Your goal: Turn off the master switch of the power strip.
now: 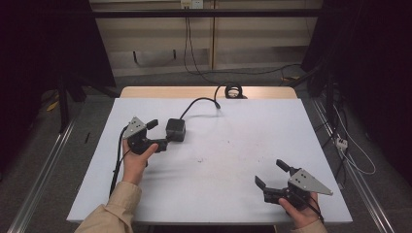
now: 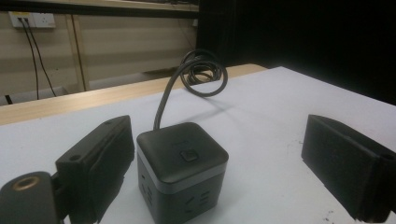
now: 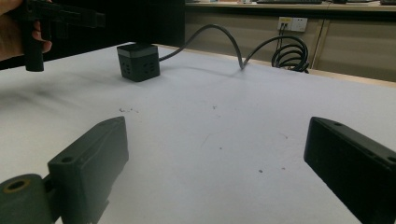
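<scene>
- Left gripper [image 1: 156,134]: jaws spread wide either side of the cube power strip [image 1: 175,129]; one jaw just beside it, grip not closed.
- Cube stands on the table [image 1: 233,160], left-centre, its cable [image 1: 199,102] trailing back.
- Right gripper [image 1: 272,174]: jaws wide, holding nothing, near front right.

Dim, even overhead light, soft shadows, dark surroundings, near fingers [image 2: 98,163] slightly blurred.

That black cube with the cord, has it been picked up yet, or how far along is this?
Not yet. Done so far: the left claw has been brought to the cube power strip, jaws open with the cube between them, nearer one jaw. The cube stands on the table, its cord trailing to the far edge. Left: closing and lifting. The right claw waits open, apart.
</scene>
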### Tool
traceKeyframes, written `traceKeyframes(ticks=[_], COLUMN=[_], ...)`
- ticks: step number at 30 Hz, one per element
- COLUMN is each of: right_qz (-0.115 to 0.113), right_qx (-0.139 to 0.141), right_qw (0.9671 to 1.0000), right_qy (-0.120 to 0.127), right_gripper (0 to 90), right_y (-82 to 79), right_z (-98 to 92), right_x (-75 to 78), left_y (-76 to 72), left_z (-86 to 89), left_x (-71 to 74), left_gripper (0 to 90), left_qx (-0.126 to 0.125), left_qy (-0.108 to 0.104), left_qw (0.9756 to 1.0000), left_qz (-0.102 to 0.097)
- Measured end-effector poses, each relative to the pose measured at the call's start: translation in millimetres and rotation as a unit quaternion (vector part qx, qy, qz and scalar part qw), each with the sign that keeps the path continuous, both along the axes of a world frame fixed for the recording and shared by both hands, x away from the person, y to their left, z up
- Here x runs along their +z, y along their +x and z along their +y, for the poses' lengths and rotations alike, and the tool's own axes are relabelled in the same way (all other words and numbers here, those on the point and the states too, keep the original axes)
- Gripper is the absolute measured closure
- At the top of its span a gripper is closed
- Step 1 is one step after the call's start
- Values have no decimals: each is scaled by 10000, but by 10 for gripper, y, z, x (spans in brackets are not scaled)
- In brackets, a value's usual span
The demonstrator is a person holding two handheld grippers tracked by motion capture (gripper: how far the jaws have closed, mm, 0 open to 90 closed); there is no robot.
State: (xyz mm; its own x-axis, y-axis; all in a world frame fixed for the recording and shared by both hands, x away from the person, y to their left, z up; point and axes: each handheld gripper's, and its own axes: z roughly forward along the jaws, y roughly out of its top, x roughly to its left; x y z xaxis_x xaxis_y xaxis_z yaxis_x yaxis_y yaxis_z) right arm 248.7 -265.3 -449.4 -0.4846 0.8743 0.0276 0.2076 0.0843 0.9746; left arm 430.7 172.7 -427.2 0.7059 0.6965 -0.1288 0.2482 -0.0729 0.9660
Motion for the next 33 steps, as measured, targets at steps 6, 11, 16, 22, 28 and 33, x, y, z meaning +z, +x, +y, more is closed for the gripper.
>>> traceKeyframes(ticks=[6,11,16,22,28,33], right_qz=[4,4,7,17,24,24], right_qx=[5,7,9,11,19,21], right_qw=[10000,10000,10000,10000,10000,10000], right_qy=[4,-1,-1,4,2,5], right_gripper=[60,60,60,60,60,60], right_y=[2,3,4,1,-3,-2], right_z=[0,2,3,6,7,4], right_x=[-3,-3,-4,-4,-5,-6], left_y=[27,46,58,86,120,141], left_z=[17,21,24,-3,-44,-50], left_x=[-13,-25,-24,10,15,9], left_gripper=[95,104,140,159,205,271], left_qx=[65,106,151,143,215,199], left_qy=[5,8,-22,95,125,189], left_qw=[10000,9999,9999,9999,9996,9996], left_qz=[-7,-17,-57,4,112,110])
